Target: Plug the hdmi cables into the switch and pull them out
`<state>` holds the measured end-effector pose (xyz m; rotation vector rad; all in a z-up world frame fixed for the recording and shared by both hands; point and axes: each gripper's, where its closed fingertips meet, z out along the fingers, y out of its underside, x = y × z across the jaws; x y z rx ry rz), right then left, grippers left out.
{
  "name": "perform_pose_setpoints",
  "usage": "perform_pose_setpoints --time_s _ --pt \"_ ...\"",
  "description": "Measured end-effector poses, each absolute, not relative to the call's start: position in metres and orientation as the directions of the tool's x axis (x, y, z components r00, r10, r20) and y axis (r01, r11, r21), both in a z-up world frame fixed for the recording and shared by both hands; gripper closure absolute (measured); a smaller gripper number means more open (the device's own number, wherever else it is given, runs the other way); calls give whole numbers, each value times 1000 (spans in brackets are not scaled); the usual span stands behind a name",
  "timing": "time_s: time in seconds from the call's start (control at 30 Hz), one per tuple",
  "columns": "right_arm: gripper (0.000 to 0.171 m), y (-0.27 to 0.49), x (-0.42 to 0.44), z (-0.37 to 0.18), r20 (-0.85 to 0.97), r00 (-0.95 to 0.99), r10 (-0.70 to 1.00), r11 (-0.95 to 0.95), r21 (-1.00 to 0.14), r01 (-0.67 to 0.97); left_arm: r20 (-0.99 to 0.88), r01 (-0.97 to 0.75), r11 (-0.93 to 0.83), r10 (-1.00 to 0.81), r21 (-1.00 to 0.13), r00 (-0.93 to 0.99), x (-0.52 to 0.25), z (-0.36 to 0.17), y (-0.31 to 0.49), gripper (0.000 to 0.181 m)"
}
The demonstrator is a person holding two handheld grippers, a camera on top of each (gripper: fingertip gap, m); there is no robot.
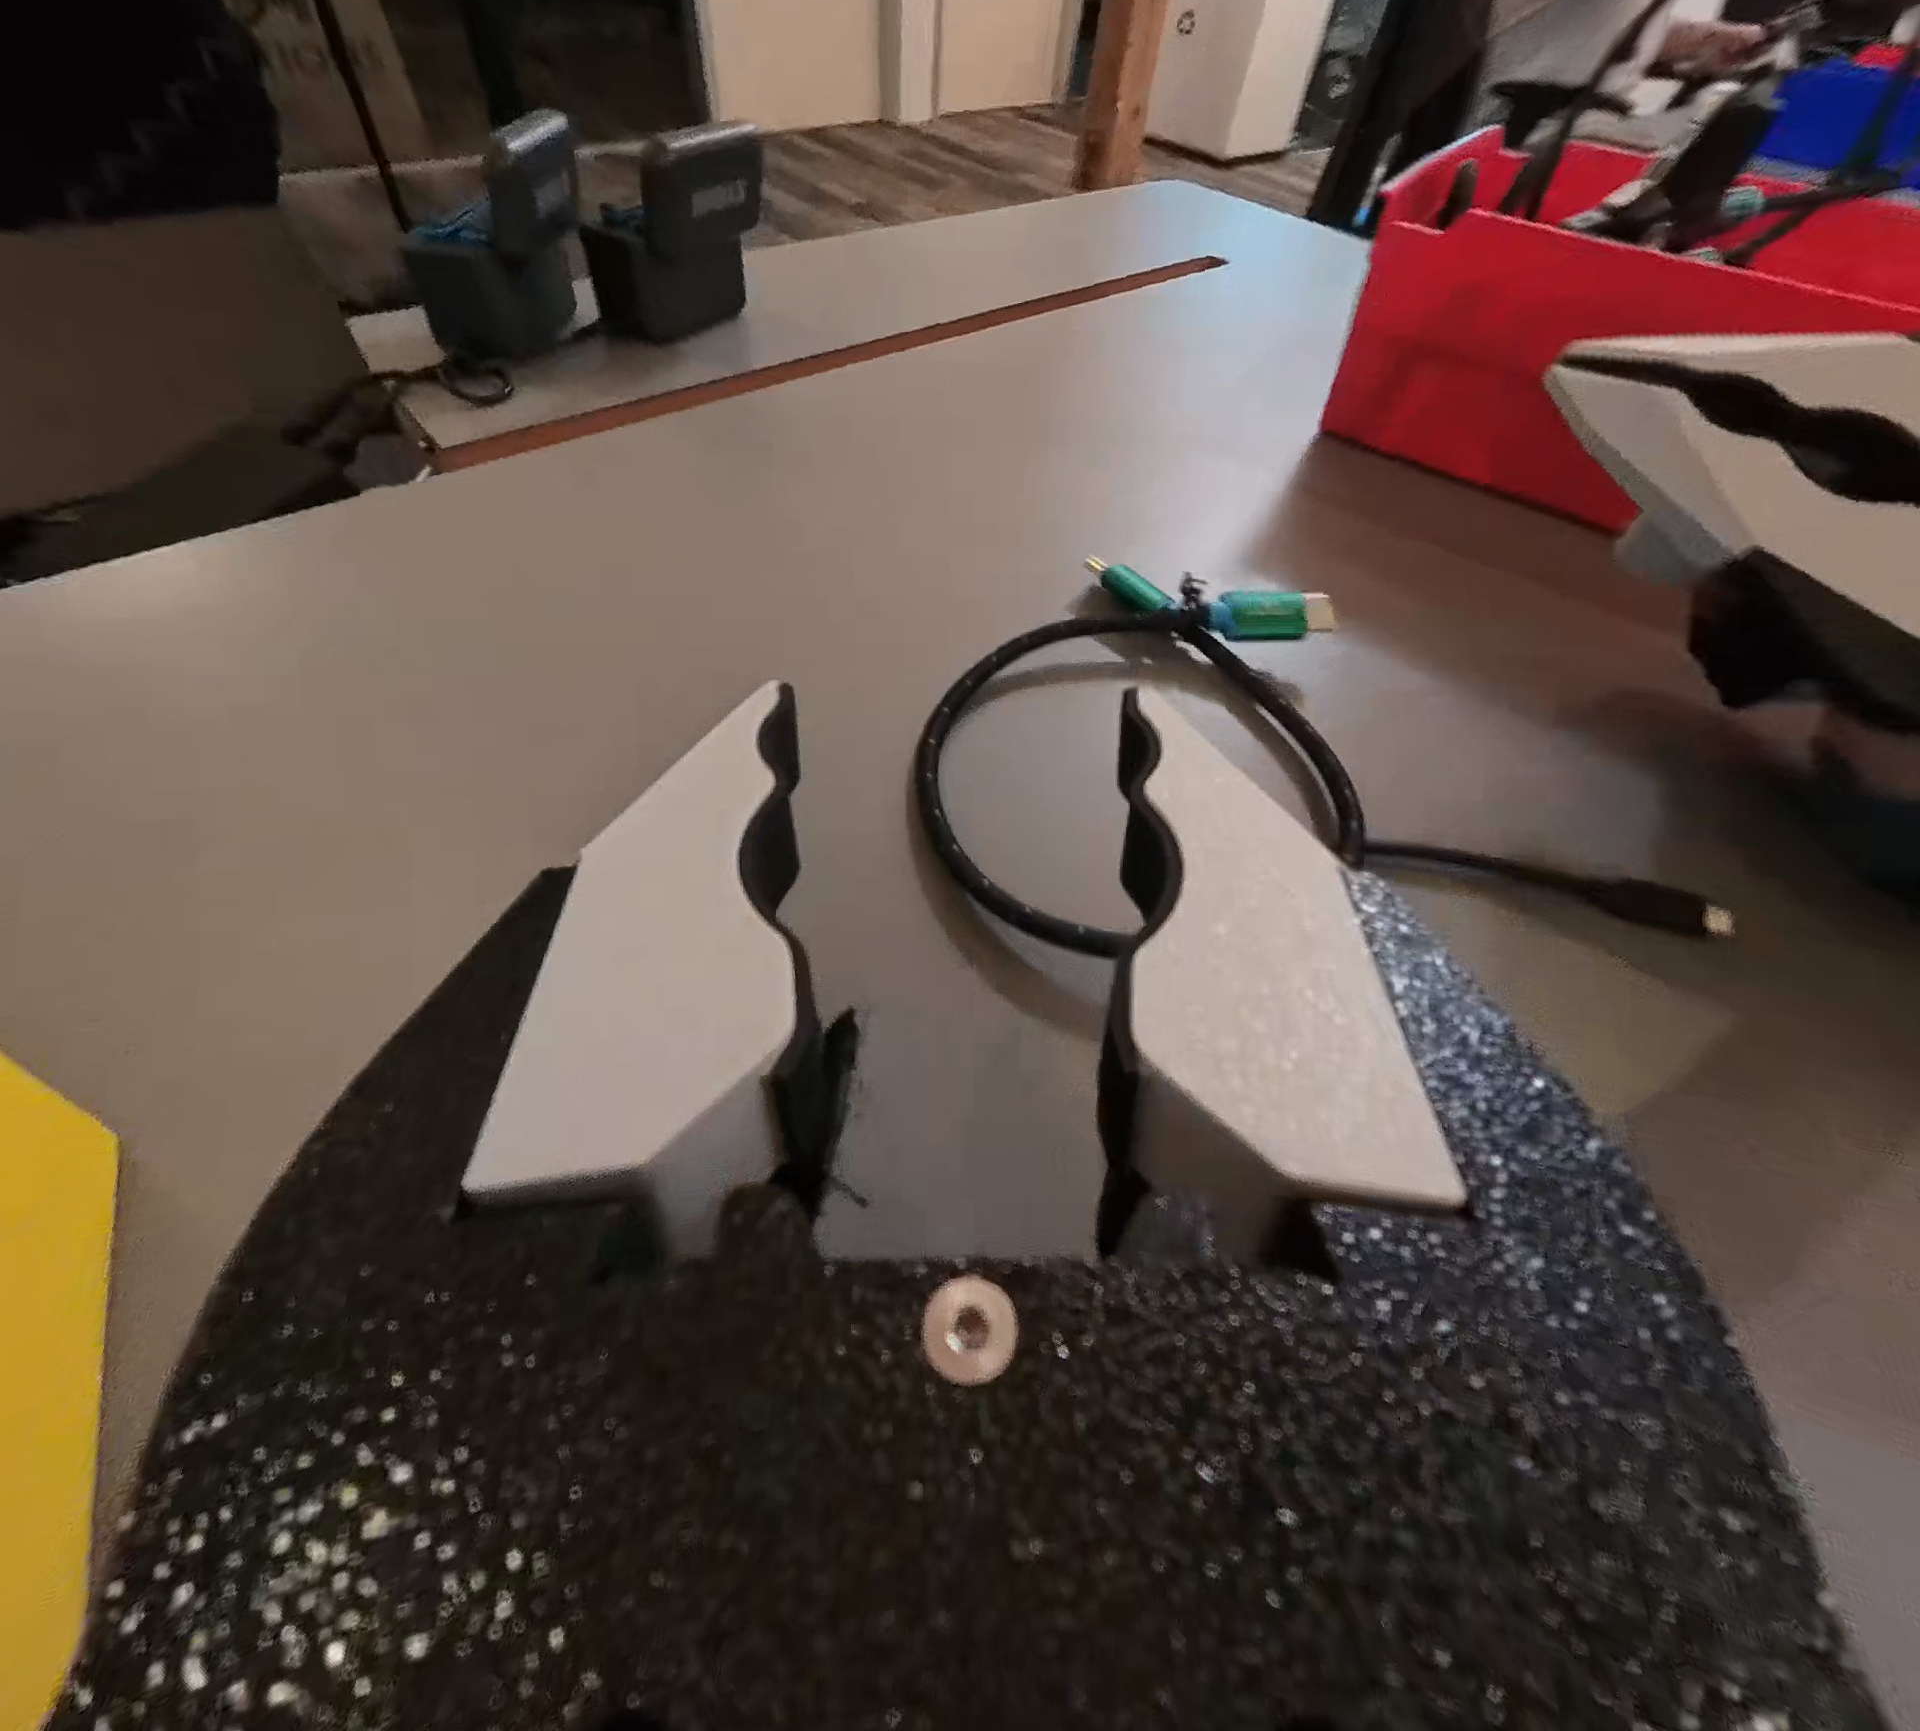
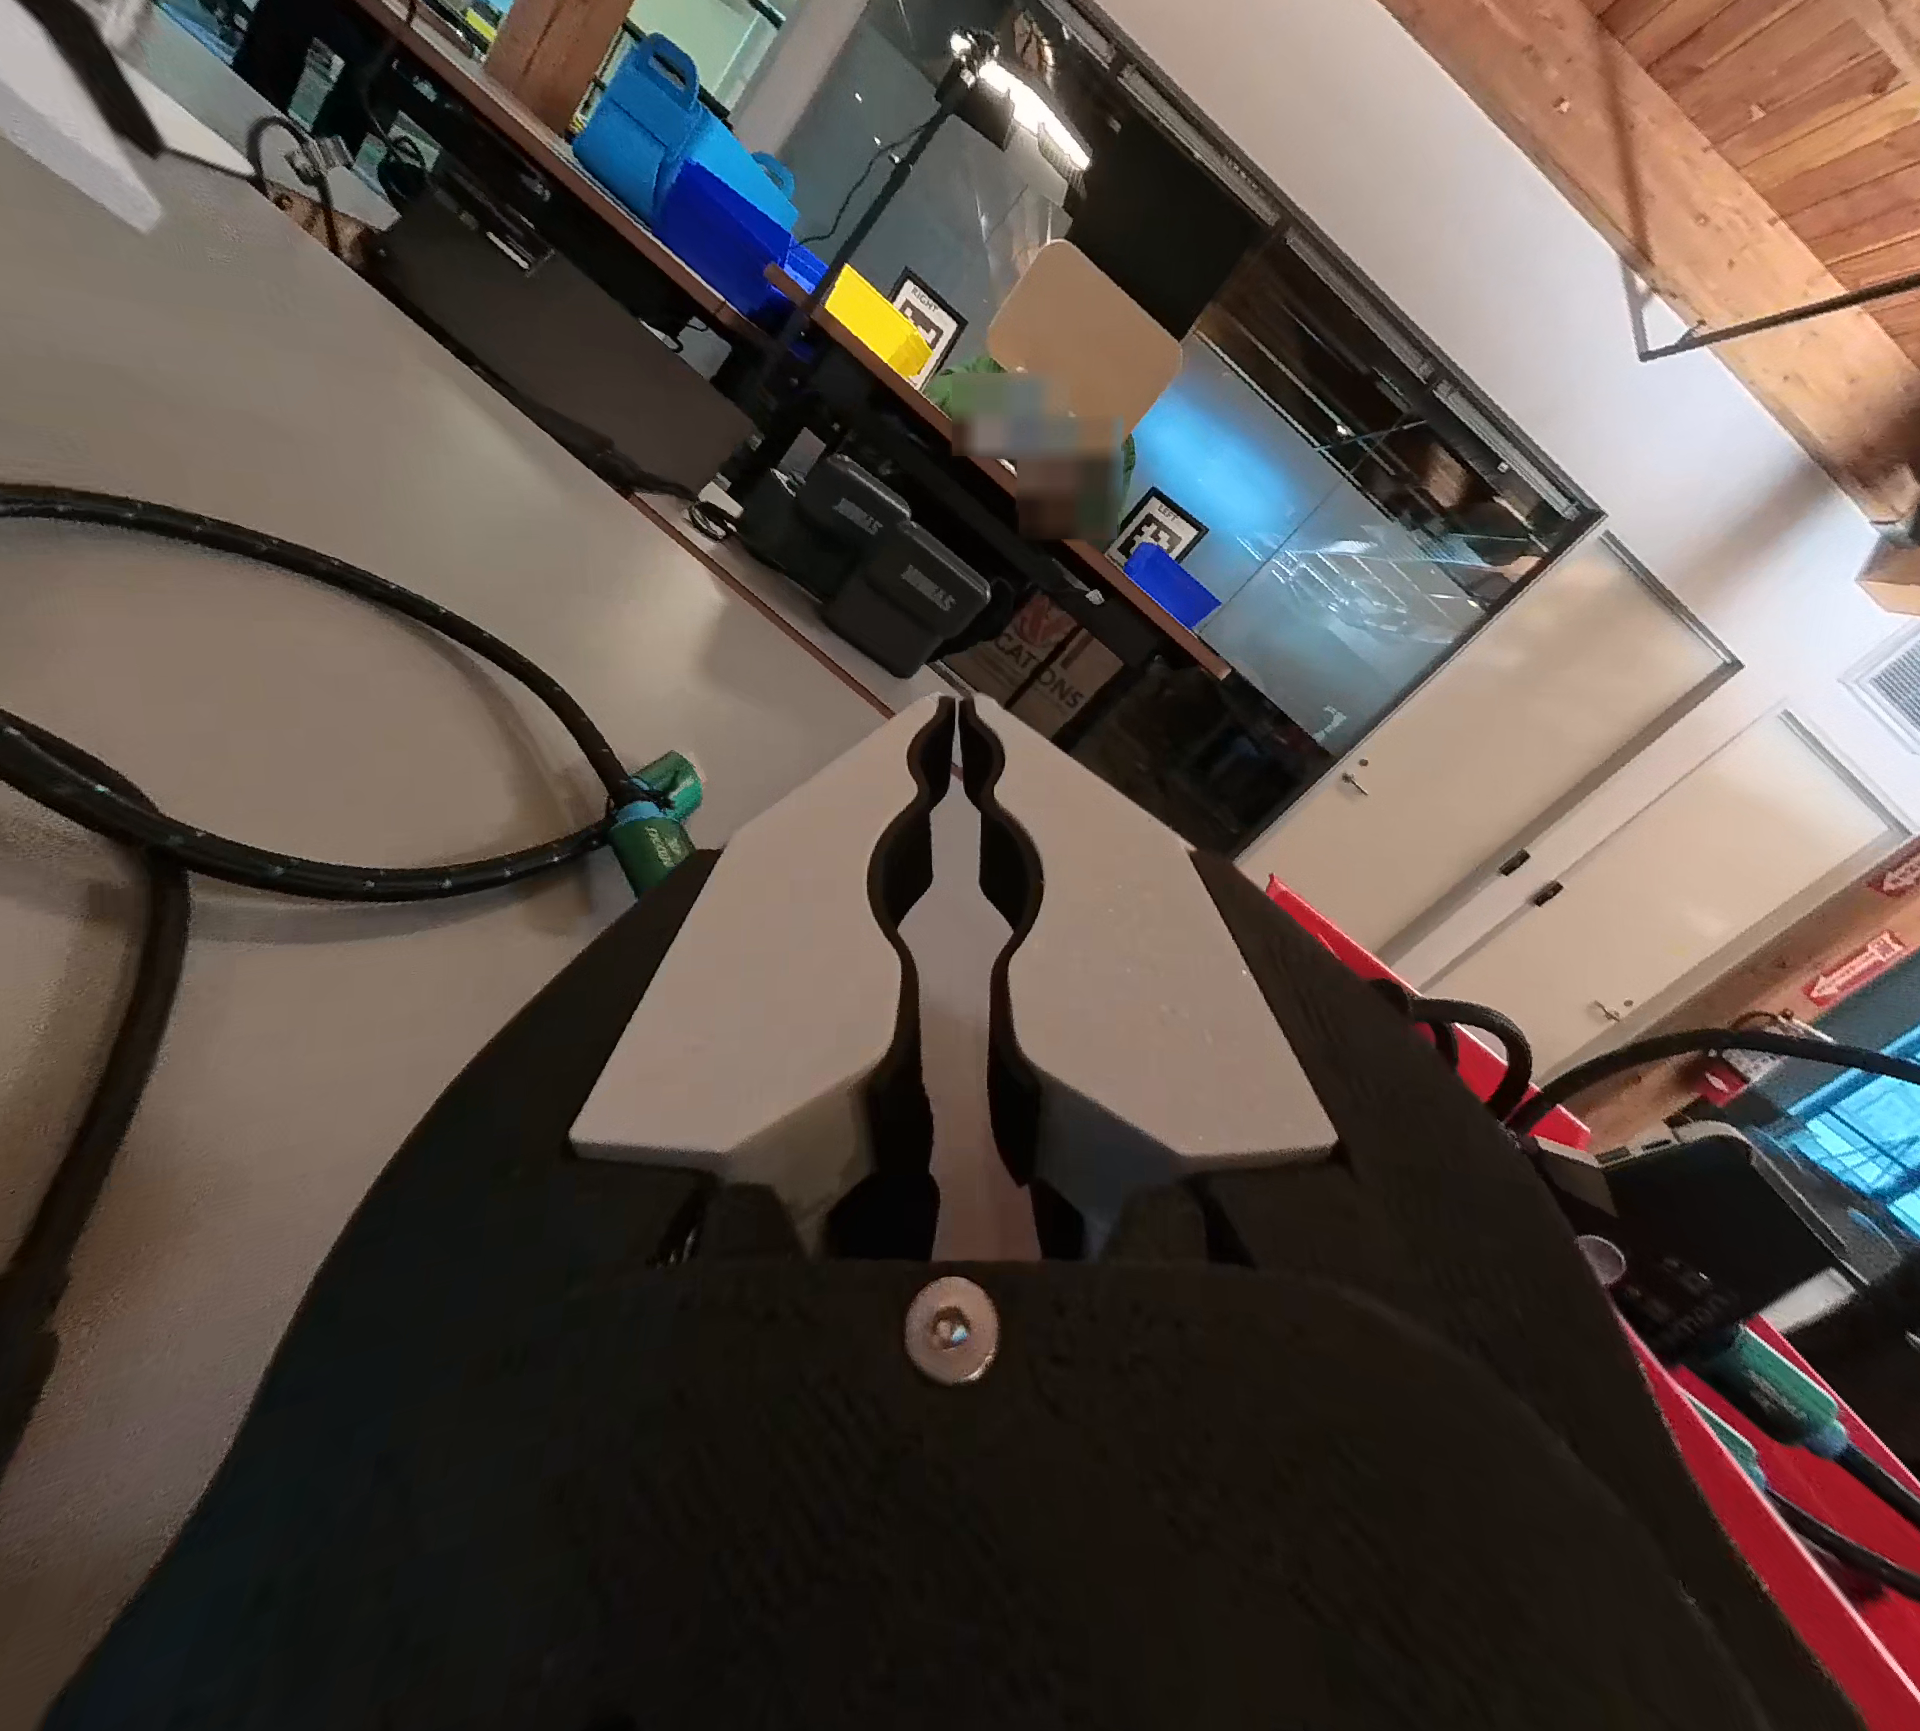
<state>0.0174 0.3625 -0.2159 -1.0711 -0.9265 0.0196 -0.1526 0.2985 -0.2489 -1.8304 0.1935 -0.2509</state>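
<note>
This looks like a workshop or lab in an office building. Long grey surfaces (image 1: 520,694) hold a red bin (image 1: 1558,351) of cables, blue bins (image 2: 717,206) and dark tool cases (image 2: 894,580). Glass walls (image 2: 1299,559) and a wooden ceiling (image 2: 1662,19) show.

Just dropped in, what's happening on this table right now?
Nothing is held yet. The left hand-held gripper hovers open over the grey table, aimed at a coiled black HDMI cable whose two green plugs lie tied together. The right hand-held gripper is shut and empty, tilted beside the same cable. A red bin of cables sits at the right. No switch is visible, so plugging hasn't begun.
</note>
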Motion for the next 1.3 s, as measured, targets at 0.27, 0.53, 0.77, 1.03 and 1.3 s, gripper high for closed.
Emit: perform_pose_setpoints --time_s 0.27,0.53,0.77,1.03,1.3 --pt "171 351 16 -213 638 634 437 524 -753 397 97 49 -202 -236 -978 967 -175 -253 266 126" --pt "145 278 -9 -193 626 603 494 628 -737 250 205 192 -85 -173 -978 963 -194 -235 256 139" --pt "148 283 -15 -208 702 550 452 637 -686 352 244 140 -323 -310 -936 919 -152 -265 244 109" --pt "151 304 -1 -209 567 621 541 519 -806 283 20 -59 -291 -264 -955 964 -136 -269 208 102" --pt "152 298 -10 -211 652 567 503 583 -741 334 38 -151 -588 -296 -795 954 -114 -321 202 87"
